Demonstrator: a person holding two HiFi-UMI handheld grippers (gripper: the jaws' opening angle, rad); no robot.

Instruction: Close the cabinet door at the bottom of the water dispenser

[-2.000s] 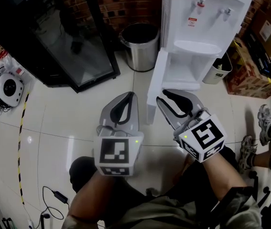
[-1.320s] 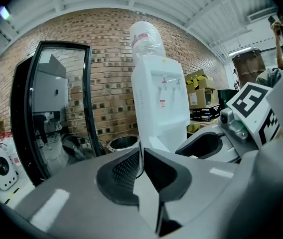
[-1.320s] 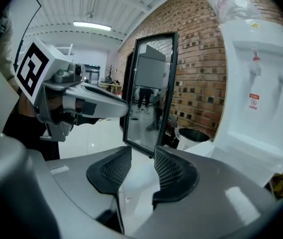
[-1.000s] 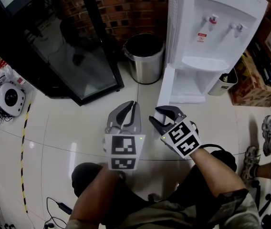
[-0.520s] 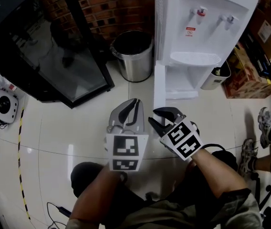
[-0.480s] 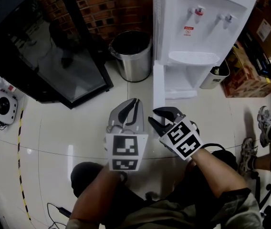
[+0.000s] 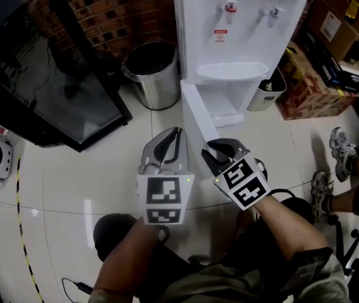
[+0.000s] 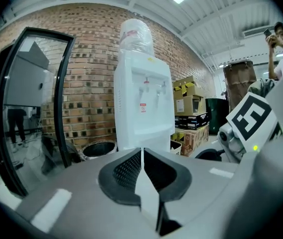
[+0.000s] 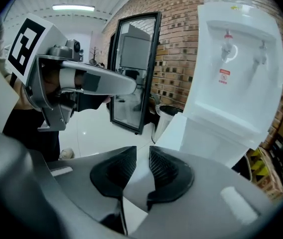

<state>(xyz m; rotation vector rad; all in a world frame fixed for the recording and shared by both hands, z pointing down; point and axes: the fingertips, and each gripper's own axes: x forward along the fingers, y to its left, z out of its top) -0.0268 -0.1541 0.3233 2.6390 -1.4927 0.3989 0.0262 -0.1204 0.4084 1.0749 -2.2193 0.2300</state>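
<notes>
Logged cabinet door point(image 7: 197, 115) swung out from water dispenser point(image 7: 243, 17) base, just beside right gripper point(image 7: 220, 148), jaws lately narrowing yet apart on nothing; left gripper point(image 7: 174, 132) pinched together, empty; judged best pushed near free edge, squarely, until flush.

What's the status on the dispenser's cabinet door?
Left gripper fingers together, empty. Right gripper fingers just been closing, narrow gap, nothing between. Cabinet door open, swung toward grippers. Steel bin stands left of it, apart.

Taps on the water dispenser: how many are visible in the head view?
2. The red-topped tap sits at the left of the water dispenser front; the second tap is beside it, to the right. No more seem hidden.
</notes>
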